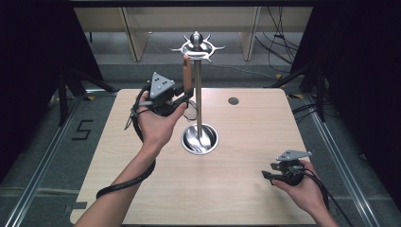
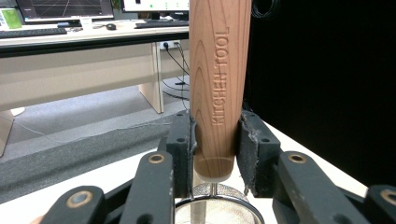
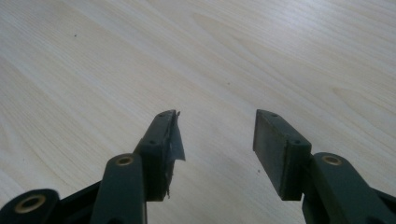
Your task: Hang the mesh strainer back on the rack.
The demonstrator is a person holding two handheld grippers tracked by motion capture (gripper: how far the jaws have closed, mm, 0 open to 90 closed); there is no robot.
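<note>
A steel utensil stand (image 1: 198, 97) rises from a round dish-shaped base (image 1: 200, 139) at the table's middle, with a ring of hooks (image 1: 197, 46) on top. My left gripper (image 1: 183, 97) (image 2: 215, 135) is shut on a wooden handle (image 1: 187, 71) (image 2: 217, 70) stamped "KITCHEN TOOL". The handle stands upright just left of the pole, its top close under the hooks. A fine mesh strainer head (image 2: 215, 205) hangs below the jaws. My right gripper (image 1: 265, 175) (image 3: 217, 135) rests low over the table's right front, open, with bare wood between its fingers.
The light wood table (image 1: 246, 189) has a small round grommet (image 1: 233, 100) at the back right. Dark curtains flank both sides, and tripod legs (image 1: 64, 92) stand off the table's back left. Desks with monitors (image 2: 65, 9) lie beyond.
</note>
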